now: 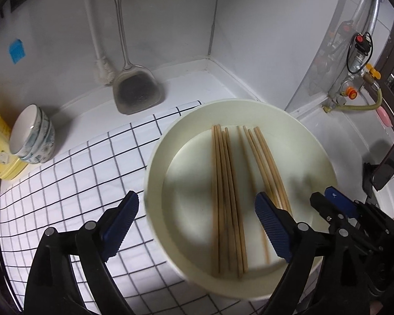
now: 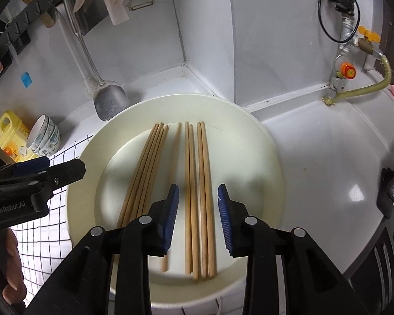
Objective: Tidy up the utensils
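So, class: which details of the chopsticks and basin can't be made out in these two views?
- Left wrist view: right hand-held gripper cut off at the edge; left hand-held gripper covers some chopsticks.
- Right wrist view: gripper arms hide the basin near rim; exact chopstick count unclear, since they overlap.

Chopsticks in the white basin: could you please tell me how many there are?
10 chopsticks, as best I can tell: five bundled at the basin's left, one alone in the middle, four together at the right. The bundle overlaps, so one may be hidden.
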Available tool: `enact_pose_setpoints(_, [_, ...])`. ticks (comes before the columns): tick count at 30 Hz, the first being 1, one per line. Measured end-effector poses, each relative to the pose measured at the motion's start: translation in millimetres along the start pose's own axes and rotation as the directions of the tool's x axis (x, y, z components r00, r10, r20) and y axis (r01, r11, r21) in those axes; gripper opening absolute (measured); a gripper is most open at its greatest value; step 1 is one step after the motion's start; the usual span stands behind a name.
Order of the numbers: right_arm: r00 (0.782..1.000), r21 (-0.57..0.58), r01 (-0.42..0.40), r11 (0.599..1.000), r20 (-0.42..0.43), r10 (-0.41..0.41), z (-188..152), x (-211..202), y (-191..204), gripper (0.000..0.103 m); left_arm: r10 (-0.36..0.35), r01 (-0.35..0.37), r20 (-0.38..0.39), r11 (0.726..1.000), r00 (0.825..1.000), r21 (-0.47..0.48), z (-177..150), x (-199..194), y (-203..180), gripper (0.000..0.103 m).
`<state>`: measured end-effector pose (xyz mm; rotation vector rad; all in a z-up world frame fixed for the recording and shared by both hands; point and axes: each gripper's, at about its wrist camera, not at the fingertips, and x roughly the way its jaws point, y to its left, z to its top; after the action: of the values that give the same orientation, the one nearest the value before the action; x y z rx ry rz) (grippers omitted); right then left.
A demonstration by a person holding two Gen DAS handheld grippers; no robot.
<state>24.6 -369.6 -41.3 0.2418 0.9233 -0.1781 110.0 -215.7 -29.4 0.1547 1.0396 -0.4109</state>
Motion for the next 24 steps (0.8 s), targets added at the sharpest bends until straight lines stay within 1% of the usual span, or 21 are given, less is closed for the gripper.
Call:
enact_pose_setpoints(6, [1.000, 0.007, 0.003, 1.000, 0.014, -0.003, -8, -20, 6, 0.039, 0.007, -0.007, 0.016, 1.000, 1.000, -0.002, -9, -22, 2, 0.089])
enact_pose_setpoints(8, [1.000, 0.005, 0.004, 1.000, 0.021, -0.004, -9, -26, 9, 0.043, 0.005, -0.005, 0.026, 1.000, 1.000, -0.003, -11, -29, 2, 0.091])
enact_pose_setpoints(11, [1.000, -0.007, 0.009, 1.000, 0.028, -0.009, -11, -35, 15, 0.044, 0.008, -0.007, 0.049, 1.000, 0.999, -0.006, -15, -41, 2, 0.092])
enact_pose_setpoints(14, [0.999, -0.012, 0.014, 1.000, 0.033, -0.013, -13, -42, 19, 0.048, 0.016, -0.016, 0.062, 1.000, 0.998, -0.002, -17, -49, 2, 0.093])
enact_pose_setpoints(19, [0.999, -0.011, 0.015, 1.000, 0.031, -0.015, -14, -48, 24, 0.052, 0.014, -0.012, 0.059, 0.999, 0.998, -0.031, -21, -57, 7, 0.095])
enact_pose_setpoints(22, [0.999, -0.026, 0.020, 0.999, 0.032, -0.019, -15, -52, 28, 0.054, 0.033, -0.031, 0.054, 0.999, 0.998, -0.043, -23, -60, 10, 0.097])
enact_pose_setpoints(24, [0.999, -0.031, 0.022, 0.999, 0.032, -0.021, -15, -54, 30, 0.055, 0.033, -0.031, 0.049, 0.998, 0.998, -0.052, -25, -61, 12, 0.097])
